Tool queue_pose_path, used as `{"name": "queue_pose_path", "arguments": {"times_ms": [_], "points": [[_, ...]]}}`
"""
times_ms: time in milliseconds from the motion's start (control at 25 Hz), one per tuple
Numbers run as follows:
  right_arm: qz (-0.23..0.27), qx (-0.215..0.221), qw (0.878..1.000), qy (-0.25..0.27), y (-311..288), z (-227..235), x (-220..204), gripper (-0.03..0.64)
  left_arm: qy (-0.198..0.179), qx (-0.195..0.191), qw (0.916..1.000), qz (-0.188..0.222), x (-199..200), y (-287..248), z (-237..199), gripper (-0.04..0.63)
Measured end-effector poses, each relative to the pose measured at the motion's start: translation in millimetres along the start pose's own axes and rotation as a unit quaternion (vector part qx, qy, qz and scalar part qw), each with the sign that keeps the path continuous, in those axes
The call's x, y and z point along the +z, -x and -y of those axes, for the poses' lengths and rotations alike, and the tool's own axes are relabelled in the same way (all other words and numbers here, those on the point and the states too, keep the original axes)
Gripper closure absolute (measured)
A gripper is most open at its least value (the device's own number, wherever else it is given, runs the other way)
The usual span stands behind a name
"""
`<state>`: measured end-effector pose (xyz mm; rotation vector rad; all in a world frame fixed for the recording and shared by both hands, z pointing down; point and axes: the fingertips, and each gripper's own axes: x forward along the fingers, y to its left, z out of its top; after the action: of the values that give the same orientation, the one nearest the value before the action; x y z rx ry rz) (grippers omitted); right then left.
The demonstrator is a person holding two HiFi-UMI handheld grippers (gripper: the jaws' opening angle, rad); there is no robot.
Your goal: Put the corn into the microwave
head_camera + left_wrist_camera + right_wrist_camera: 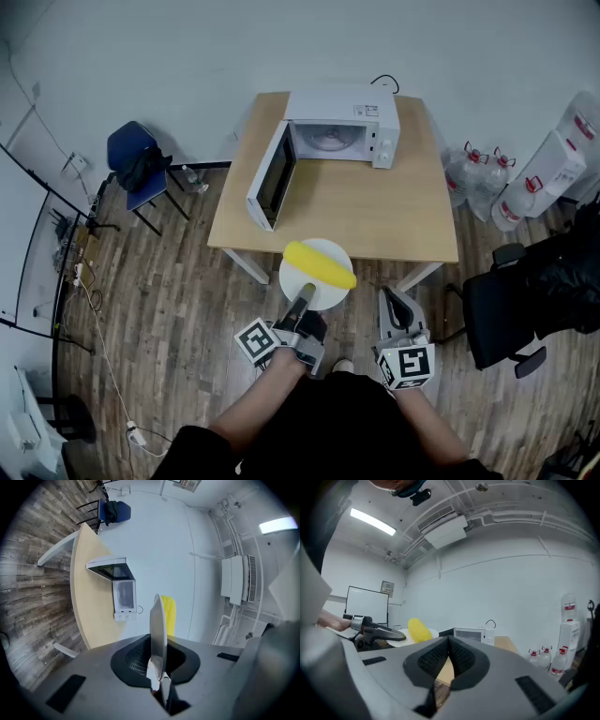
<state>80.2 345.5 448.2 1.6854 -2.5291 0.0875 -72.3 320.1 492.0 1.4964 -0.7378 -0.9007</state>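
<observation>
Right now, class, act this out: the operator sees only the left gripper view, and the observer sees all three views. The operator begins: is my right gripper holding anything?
Observer: No. Its own view shows the right gripper shut, with nothing between its jaws.
Operator: Where is it relative to my plate?
Observer: In the head view it is to the right of the plate, apart from it and short of the table's near edge.
Operator: Is there anything on that side to watch for?
Observer: A black office chair stands on the floor by the table's near right corner.
</observation>
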Motion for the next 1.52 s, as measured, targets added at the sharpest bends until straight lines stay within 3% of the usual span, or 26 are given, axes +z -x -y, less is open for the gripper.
{"name": "queue_pose_path", "arguments": {"times_ms": [240, 480, 600, 760, 840, 1240, 1520], "points": [[0.028, 0.005, 0.999, -0.026, 18.5, 3.6, -5.6, 0.557, -0.004, 0.003, 1.0000, -0.002, -14.7, 0.9, -4.4, 0.568], [0.007, 0.025, 1.000, 0.011, 19.0, -2.9, -15.3, 0.557, -0.010, 0.021, 0.9997, -0.007, -17.2, -2.6, -8.1, 0.568], [0.003, 0.022, 1.000, -0.005, 16.7, -0.7, -22.6, 0.557, -0.006, 0.022, 0.9997, -0.009, -14.6, -11.7, -13.3, 0.568], [0.009, 0.015, 0.999, 0.043, 9.6, 4.8, -26.4, 0.557, 0.003, 0.018, 0.9997, -0.014, -8.7, -30.6, -23.9, 0.568], [0.003, 0.009, 0.999, 0.042, 2.0, 12.6, -28.5, 0.557, 0.012, 0.017, 0.9997, -0.011, -3.0, -41.6, -29.7, 0.568], [-0.044, 0.012, 0.998, 0.040, -82.1, 40.8, -29.5, 0.557, 0.019, 0.012, 0.9995, -0.021, 45.9, -110.1, -58.8, 0.568], [-0.017, -0.008, 1.000, 0.023, -168.7, 83.3, 2.4, 0.557, 0.027, 0.015, 0.9989, -0.036, 85.9, -172.5, -82.5, 0.568]]}}
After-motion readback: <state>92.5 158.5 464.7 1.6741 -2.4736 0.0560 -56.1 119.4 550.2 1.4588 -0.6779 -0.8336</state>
